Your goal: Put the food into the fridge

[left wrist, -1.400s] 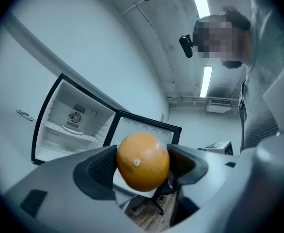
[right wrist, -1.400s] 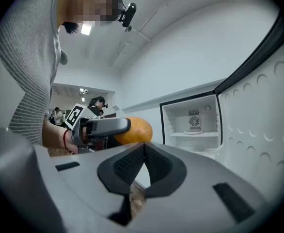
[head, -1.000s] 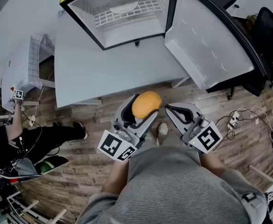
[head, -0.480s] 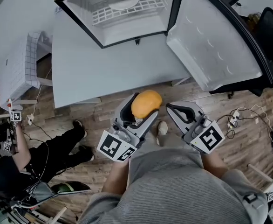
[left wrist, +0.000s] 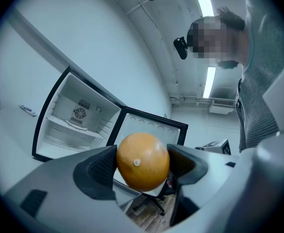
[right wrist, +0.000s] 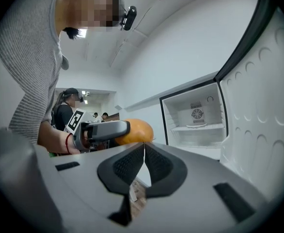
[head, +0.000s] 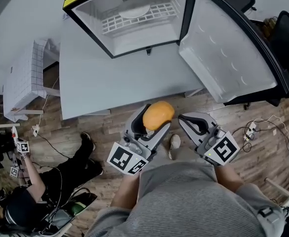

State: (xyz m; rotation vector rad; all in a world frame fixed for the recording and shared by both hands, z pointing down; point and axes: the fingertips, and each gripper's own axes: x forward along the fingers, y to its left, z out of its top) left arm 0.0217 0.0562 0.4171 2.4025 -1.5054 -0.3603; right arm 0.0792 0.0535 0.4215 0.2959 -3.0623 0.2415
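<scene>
An orange round fruit sits clamped between the jaws of my left gripper, held at waist height over the wooden floor. In the left gripper view the fruit fills the gap between the two dark pads. My right gripper is beside it on the right, its jaws pressed together on nothing. The small fridge stands ahead on a white table, its door swung wide to the right. Its inside holds a white wire shelf and no food that I can see.
Another person in black sits on the floor at the lower left with marker-tagged grippers. A white grid rack stands left of the table. Cables and a power strip lie on the floor at the right. A black chair base is under the door.
The fridge and table have shifted slightly in the head view as the head moved. The person on the floor has moved down and left. Both grippers keep their hold and place.
</scene>
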